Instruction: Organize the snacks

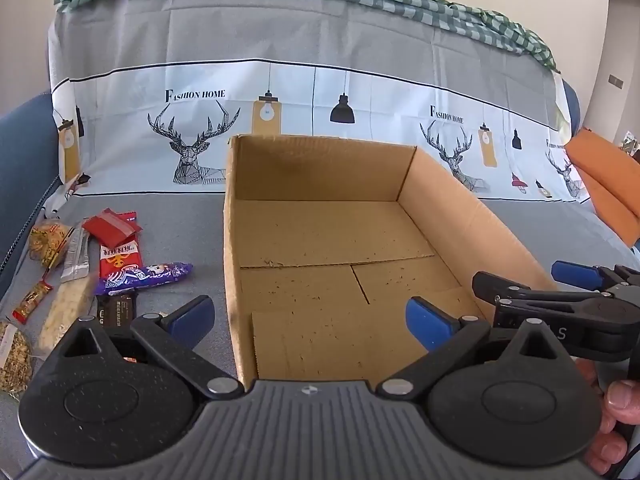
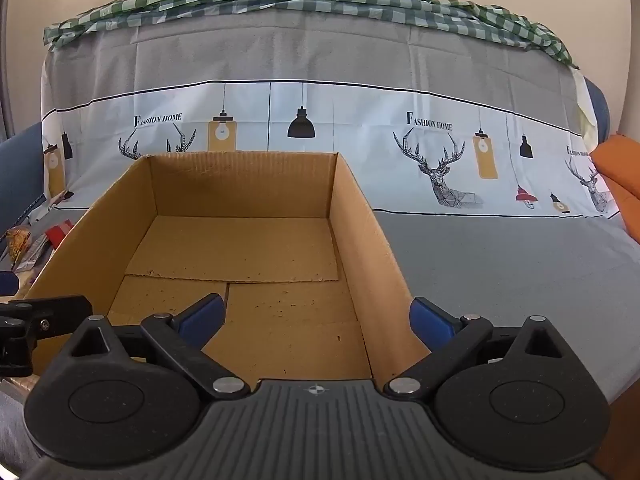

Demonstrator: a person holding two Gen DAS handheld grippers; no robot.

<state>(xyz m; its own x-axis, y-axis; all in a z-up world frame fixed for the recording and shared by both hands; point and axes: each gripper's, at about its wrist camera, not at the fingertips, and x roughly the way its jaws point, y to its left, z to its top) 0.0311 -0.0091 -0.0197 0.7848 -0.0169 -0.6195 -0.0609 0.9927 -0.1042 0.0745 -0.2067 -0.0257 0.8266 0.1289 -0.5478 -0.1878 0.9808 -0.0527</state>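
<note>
Snacks, a loose pile of wrapped packets (red wrappers, a purple-and-white tube pack, a dark bar, yellowish bags), lie on the grey printed sofa cover just left of the open brown cardboard box, w/ nothing inside the box. Left tongs w/ blue pads stand wide apart over the box's near-left corner, one pad outside the wall & one inside, gripping nothing. Right tongs also spread wide, empty, straddling the box's right wall; a hand shows at the left view's lower right.
</note>
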